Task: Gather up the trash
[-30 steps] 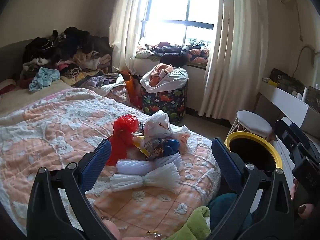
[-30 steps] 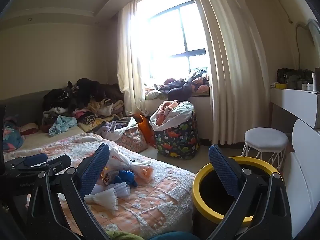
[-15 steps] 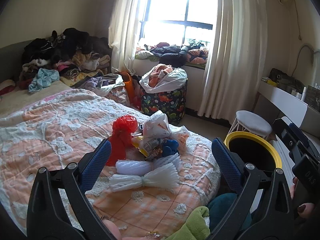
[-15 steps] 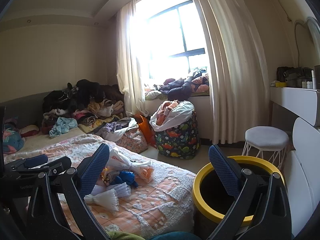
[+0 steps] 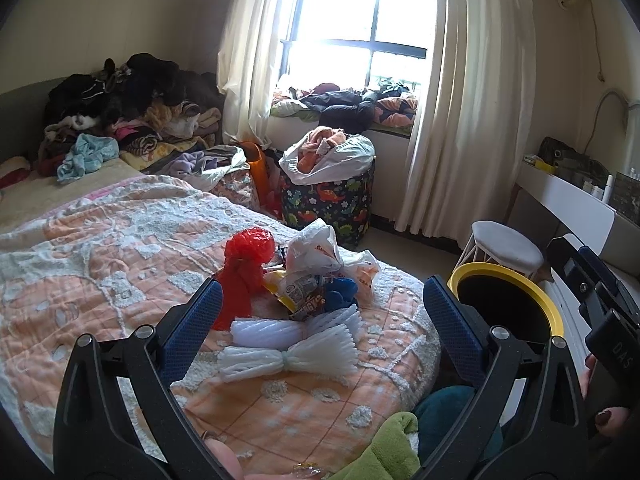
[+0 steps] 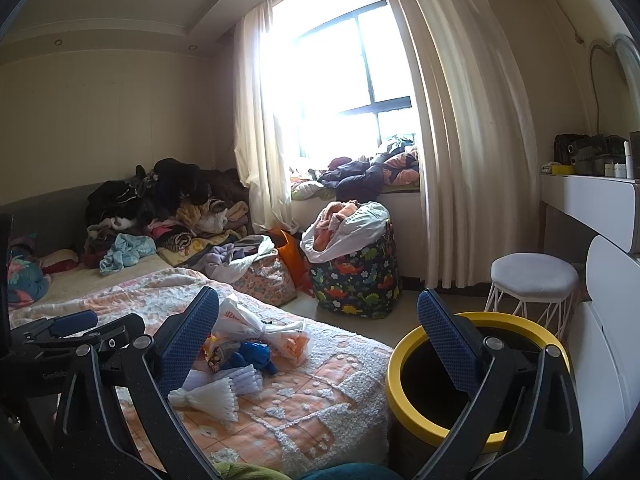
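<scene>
Lying on the peach-and-white bedspread [image 5: 100,264], the trash heap — white foam netting [image 5: 288,354], a red mesh bag [image 5: 244,268], snack wrappers [image 5: 304,296] and a white plastic bag [image 5: 316,246] — sits ahead of the left gripper [image 5: 320,312], framed between its wide-open, empty jaws without touching them. The right gripper [image 6: 316,336] also gapes empty, the heap near its left finger and the yellow-rimmed bin [image 6: 404,396] behind its right one.

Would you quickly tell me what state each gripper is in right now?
Left gripper: open, holding nothing, above the trash pile on the bed.
Right gripper: open, holding nothing, near the yellow-rimmed bin.
</scene>
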`<state>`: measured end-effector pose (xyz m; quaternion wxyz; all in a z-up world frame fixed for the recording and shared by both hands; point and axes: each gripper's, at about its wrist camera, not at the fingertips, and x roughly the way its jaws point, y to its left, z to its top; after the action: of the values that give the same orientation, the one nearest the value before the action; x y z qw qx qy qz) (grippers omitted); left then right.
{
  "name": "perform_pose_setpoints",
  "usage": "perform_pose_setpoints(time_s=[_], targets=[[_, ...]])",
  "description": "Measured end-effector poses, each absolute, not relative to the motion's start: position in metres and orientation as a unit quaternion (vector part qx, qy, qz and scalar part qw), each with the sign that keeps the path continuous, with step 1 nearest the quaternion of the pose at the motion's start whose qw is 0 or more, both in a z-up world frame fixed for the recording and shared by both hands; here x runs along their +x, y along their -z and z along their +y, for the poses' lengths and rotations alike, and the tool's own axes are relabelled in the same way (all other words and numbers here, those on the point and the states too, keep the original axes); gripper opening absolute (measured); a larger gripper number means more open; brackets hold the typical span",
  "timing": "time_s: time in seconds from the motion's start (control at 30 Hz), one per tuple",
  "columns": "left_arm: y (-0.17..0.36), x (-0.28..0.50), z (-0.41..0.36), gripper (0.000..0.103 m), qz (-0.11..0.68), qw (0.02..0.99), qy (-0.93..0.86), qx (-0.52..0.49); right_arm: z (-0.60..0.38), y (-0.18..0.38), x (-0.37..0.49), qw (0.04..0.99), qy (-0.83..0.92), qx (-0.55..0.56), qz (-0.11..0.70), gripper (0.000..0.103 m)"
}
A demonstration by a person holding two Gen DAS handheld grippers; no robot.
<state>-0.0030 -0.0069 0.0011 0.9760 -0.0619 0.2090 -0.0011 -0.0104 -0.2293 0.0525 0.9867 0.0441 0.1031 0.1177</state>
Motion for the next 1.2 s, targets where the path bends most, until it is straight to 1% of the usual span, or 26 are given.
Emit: perform_pose_setpoints(time_s=[0.63,0.93,1.2], targets=[[0.0,-0.003,-0.002,0.092,0.213,0.975,-0.004,-0.065,-0.228,-0.05,-0.008,0.986,-0.12,0.045,0.107,0.097],[0.01,0.008,0.026,0.092,0.219,0.971,-0.035,-0.092,-0.215,-0.042,0.013,0.978,-0.151,0.042,0.139,0.097],[0.016,0.012,0.056,0.092,0.223,0.966,-0.067,-0.112,-0.179,-0.042,0.035,0.964,-0.203,0.026,0.168,0.097]])
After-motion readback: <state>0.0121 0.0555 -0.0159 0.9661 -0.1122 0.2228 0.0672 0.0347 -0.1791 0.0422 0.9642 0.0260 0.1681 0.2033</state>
